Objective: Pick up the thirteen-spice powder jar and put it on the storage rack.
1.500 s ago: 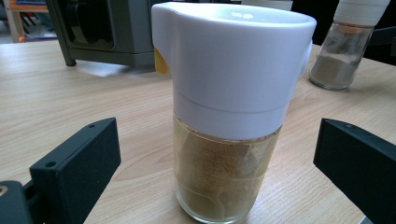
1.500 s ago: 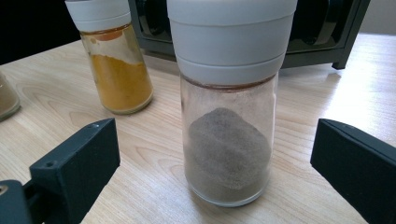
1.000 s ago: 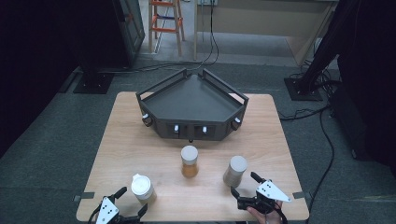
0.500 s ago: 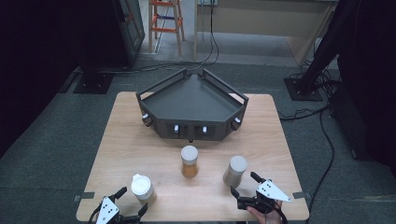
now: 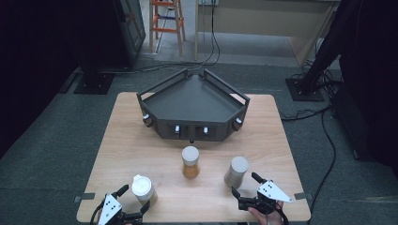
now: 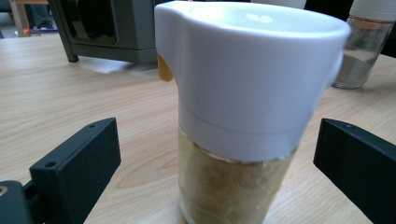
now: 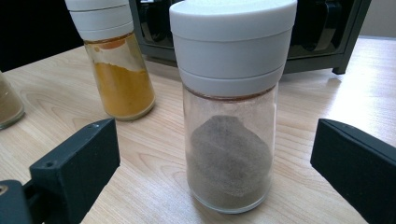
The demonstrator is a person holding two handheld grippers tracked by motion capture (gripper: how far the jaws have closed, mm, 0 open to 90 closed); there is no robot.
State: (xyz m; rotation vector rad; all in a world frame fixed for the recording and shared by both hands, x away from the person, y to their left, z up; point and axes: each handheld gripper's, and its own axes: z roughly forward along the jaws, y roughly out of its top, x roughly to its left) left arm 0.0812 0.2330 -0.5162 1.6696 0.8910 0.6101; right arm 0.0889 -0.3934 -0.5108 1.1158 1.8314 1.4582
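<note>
Three white-capped spice jars stand on the wooden table (image 5: 141, 140). A tan-powder jar (image 5: 142, 189) (image 6: 243, 116) stands at the front left, between the open jaws of my left gripper (image 5: 133, 200) (image 6: 210, 172), untouched. At the front right a grey-powder jar (image 5: 236, 171) (image 7: 231, 107) stands just ahead of my open right gripper (image 5: 245, 185) (image 7: 215, 172), its jaws apart either side of it. An orange-powder jar (image 5: 190, 161) (image 7: 114, 60) stands in the middle.
A dark wedge-shaped tray rack (image 5: 155, 93) with raised rails sits at the table's far half. Beyond the table are a wooden stool (image 5: 166, 23), cables on the floor and black stands (image 5: 94, 79).
</note>
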